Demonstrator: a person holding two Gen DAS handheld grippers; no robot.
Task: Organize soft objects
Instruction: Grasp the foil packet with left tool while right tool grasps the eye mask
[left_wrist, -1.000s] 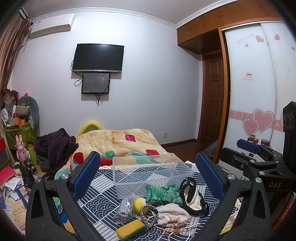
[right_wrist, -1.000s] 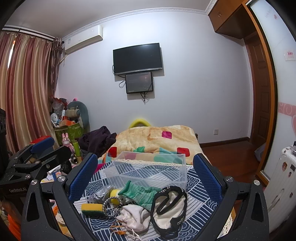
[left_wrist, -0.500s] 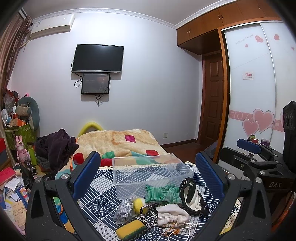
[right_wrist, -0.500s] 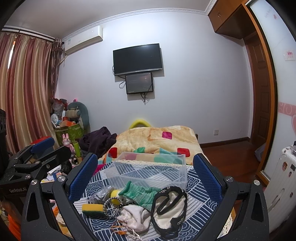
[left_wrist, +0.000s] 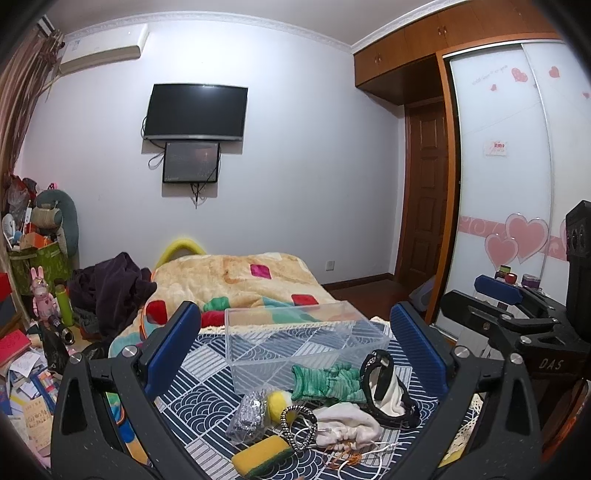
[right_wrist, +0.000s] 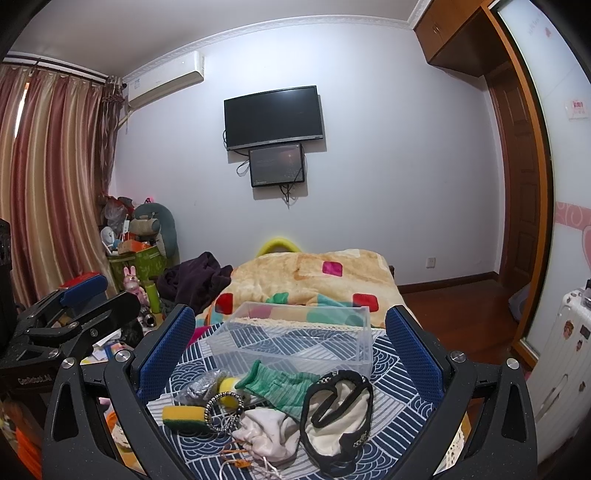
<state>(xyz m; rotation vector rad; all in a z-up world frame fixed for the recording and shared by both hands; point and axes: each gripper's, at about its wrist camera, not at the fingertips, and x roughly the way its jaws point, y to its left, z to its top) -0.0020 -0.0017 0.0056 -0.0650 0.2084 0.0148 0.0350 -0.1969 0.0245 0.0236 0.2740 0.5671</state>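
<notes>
A clear plastic box (left_wrist: 295, 339) (right_wrist: 295, 336) stands empty on a blue patterned tablecloth (left_wrist: 207, 369) (right_wrist: 391, 384). In front of it lie a green sock (left_wrist: 325, 382) (right_wrist: 277, 384), a cream and black undergarment (left_wrist: 388, 387) (right_wrist: 340, 410), a white drawstring pouch (left_wrist: 343, 424) (right_wrist: 266, 432), a yellow-green sponge (left_wrist: 260, 456) (right_wrist: 181, 415), a yellow ball (left_wrist: 277, 404) (right_wrist: 229, 387), a silver scrubber (left_wrist: 249, 410) (right_wrist: 199, 387) and a beaded hair tie (left_wrist: 295, 424) (right_wrist: 221, 410). My left gripper (left_wrist: 295, 343) is open and empty above them. My right gripper (right_wrist: 291, 343) is open and empty too.
A bed with an orange patterned blanket (left_wrist: 240, 280) (right_wrist: 314, 277) lies behind the table. Clutter and a green bin (left_wrist: 37, 262) (right_wrist: 144, 258) stand at the left. A wardrobe (left_wrist: 509, 184) and a door (left_wrist: 424, 192) are at the right. A white suitcase (right_wrist: 561, 350) stands at the far right.
</notes>
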